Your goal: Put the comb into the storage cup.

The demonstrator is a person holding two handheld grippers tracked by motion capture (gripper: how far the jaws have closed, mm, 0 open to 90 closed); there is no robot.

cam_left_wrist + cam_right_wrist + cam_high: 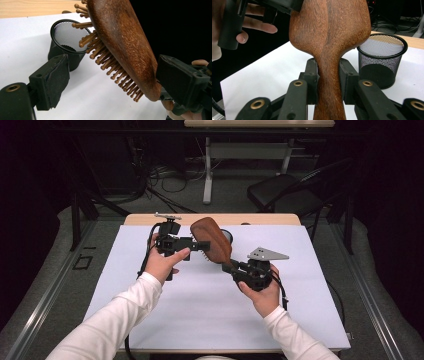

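While the right hand-held gripper (329, 82) clamped the wooden handle of a brown hairbrush (329, 37), its two black jaws pressed flat against either side of the narrow neck, the brush head rose up and away from it, lifted clear of the white tabletop (200, 310). In the high view the hairbrush (212, 240) sat tilted between the two hands, its smooth back turned up and to the right and its bristles facing down and toward the person's left. The right hand-held gripper (235, 269) held it from below, near the middle of the tabletop, with the grey three-cornered plate on top of the gripper.

The left hand-held gripper (197, 245) was at the bristle side of the brush head. In the left gripper view its jaws stood apart, one pad low at the left and the other at the right behind the rounded tip of the hairbrush (125, 47); the right pad seemed to lie just against the wooden back, though the angle left that contact unclear, and the left pad stood well off the bristles. So the left hand-held gripper (110, 82) was wide, straddling the brush tip and not squeezing it.

A black mesh cup (382, 60) stood upright on the tabletop just behind the brush, empty as far as could be seen, near the far wooden edge. In the high view the mesh cup (227, 235) was mostly hidden by the brush head.
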